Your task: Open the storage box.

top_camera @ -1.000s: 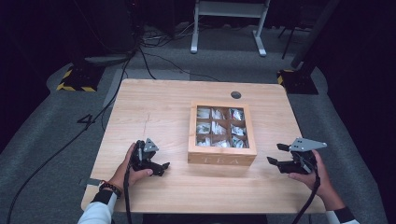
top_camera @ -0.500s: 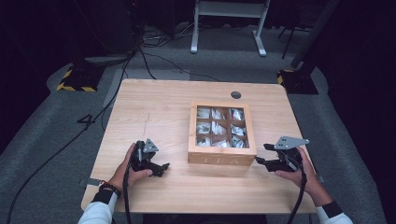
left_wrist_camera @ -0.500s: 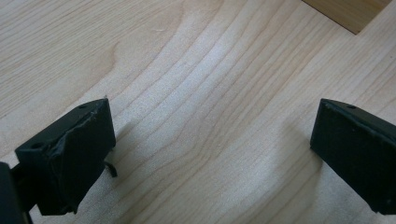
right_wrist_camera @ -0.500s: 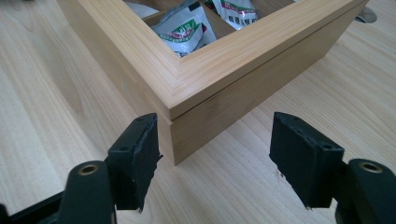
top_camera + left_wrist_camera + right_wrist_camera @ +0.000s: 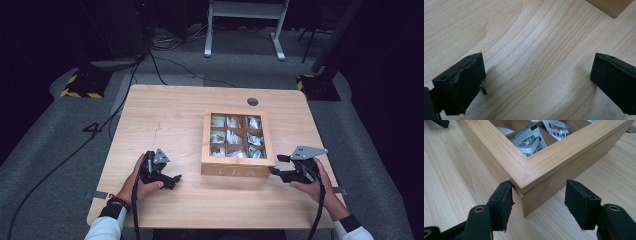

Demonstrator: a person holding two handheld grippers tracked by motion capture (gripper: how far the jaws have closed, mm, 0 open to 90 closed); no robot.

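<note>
A shallow wooden box [image 5: 237, 170] with several compartments of white-green sachets [image 5: 232, 136] sits right of the table's centre. My right gripper [image 5: 277, 165] is at its near right corner. In the right gripper view the box's corner [image 5: 564, 152] stands between the jaws of that gripper [image 5: 539, 202]. The left jaw is against the box's side and the right jaw is clear of it. These jaws have just been closing and are still open. My left gripper [image 5: 175, 180] rests open on the table left of the box, with bare wood between its jaws [image 5: 537, 82].
The light wooden table [image 5: 165, 115] has a round cable hole [image 5: 252, 101] behind the box. Cables run over the grey floor at the left. A white stand [image 5: 245, 30] and a yellow-black striped base [image 5: 80, 85] are beyond the table.
My right gripper has moved left up to the box's near right corner and its jaws have narrowed. The left gripper has stayed put.
</note>
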